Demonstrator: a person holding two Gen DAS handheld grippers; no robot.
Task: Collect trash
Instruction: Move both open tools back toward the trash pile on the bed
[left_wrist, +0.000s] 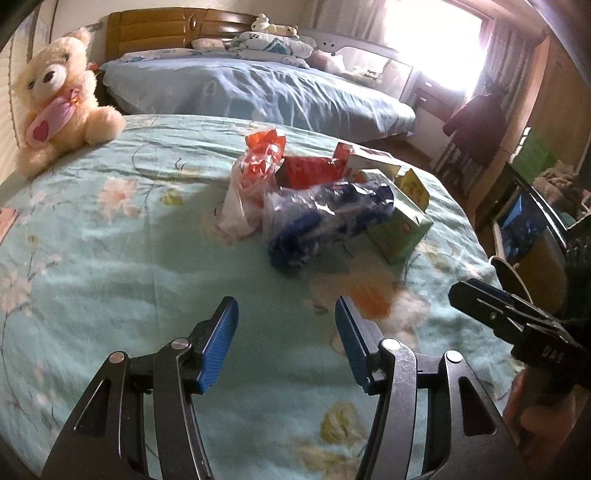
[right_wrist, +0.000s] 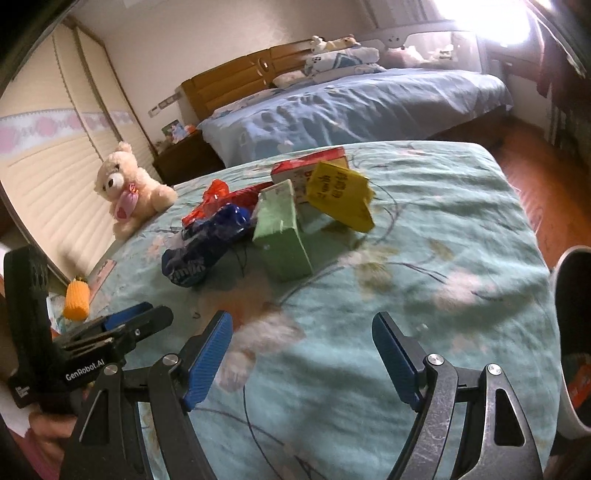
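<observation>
A heap of trash lies on the floral green bedspread (left_wrist: 110, 280): a blue plastic wrapper (left_wrist: 325, 218) (right_wrist: 207, 240), a green carton (left_wrist: 400, 229) (right_wrist: 282, 232), a red and clear bag (left_wrist: 258, 162) (right_wrist: 214, 201), a red and white box (left_wrist: 354, 155) (right_wrist: 314, 166) and a yellow packet (right_wrist: 341, 195) (left_wrist: 413, 186). My left gripper (left_wrist: 286, 314) hovers open just short of the heap, nothing between its blue pads. My right gripper (right_wrist: 303, 325) stands open wider, also short of the heap and empty. Each gripper shows at the edge of the other's view.
A cream teddy bear (left_wrist: 62, 99) (right_wrist: 127, 188) sits at the bedspread's far left. A second bed with blue sheets (left_wrist: 258, 92) stands behind. A dark round bin (right_wrist: 572, 332) (left_wrist: 511, 277) stands at the bed's right edge. An orange object (right_wrist: 77, 300) lies low at the left.
</observation>
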